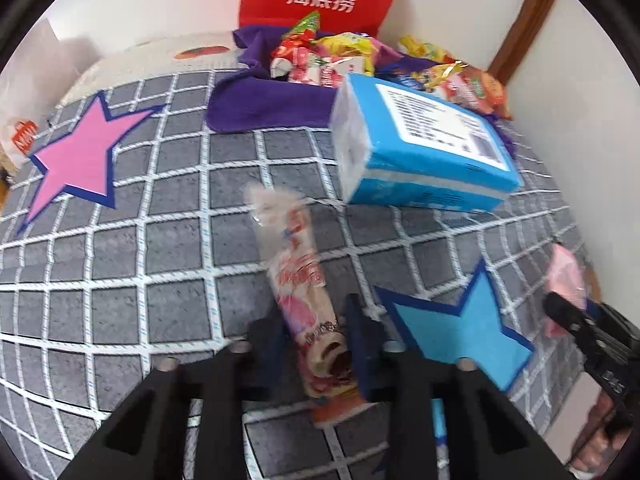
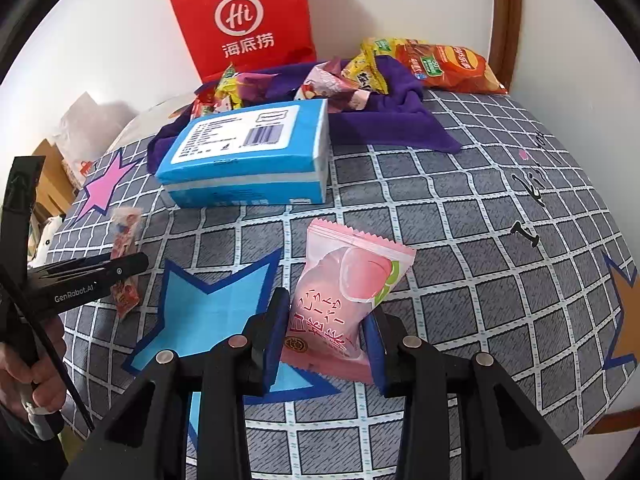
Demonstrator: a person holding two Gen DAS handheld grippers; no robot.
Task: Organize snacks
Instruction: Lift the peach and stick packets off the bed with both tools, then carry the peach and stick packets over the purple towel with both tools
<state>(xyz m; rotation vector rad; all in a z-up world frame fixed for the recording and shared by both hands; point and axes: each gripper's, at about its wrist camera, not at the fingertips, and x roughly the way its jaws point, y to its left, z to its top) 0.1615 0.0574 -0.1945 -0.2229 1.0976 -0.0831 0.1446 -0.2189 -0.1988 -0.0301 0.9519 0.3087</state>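
Note:
My left gripper (image 1: 316, 332) is shut on a long pink-and-red snack packet (image 1: 300, 280), held above the grey checked cloth. It also shows at the left in the right wrist view (image 2: 125, 264). My right gripper (image 2: 328, 320) is shut on a pink peach snack pouch (image 2: 348, 288), held just right of the blue star (image 2: 212, 312). The pouch also shows at the right edge in the left wrist view (image 1: 566, 276). A pile of snack packets (image 1: 332, 60) lies on a purple cloth (image 1: 256, 108) at the back.
A blue tissue pack (image 2: 248, 156) lies mid-table, in front of the purple cloth (image 2: 400, 120). A red paper bag (image 2: 244, 20) stands against the wall. An orange chip bag (image 2: 448, 66) lies at the back right. A pink star (image 1: 76, 152) is at the left.

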